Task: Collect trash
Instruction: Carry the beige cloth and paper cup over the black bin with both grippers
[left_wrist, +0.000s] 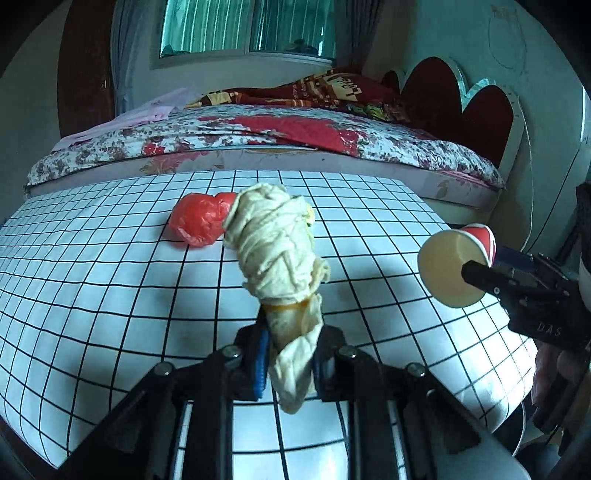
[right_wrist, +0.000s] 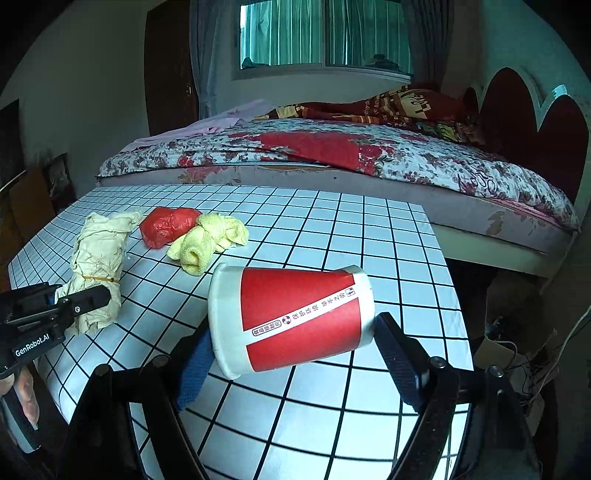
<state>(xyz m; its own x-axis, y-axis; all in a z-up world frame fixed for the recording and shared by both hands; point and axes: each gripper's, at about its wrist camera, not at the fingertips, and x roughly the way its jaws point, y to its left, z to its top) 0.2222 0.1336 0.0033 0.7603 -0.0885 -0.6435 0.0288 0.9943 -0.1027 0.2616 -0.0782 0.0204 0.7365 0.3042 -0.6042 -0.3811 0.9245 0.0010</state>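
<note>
Clamped in the left gripper (left_wrist: 288, 365), the cream paper wad (left_wrist: 277, 251) is pointing toward 12 o'clock — while the right gripper (right_wrist: 291, 343) is gripping the red cup (right_wrist: 295, 317) sideways, jaws wide, rim at 9 o'clock.

The left wrist camera sat just behind its gripper (left_wrist: 286, 363), looking forward and down over the table (left_wrist: 110, 295) toward the bed (left_wrist: 258, 136) and window (left_wrist: 247, 26); the right wrist camera sat likewise behind the right gripper (right_wrist: 291, 354), facing much the same way from farther right; both were close above the table; each saw the other gripper at its edge; they shared the table, red bag (left_wrist: 197, 219), wad (left_wrist: 275, 254), cup (right_wrist: 291, 317) and bed.
</note>
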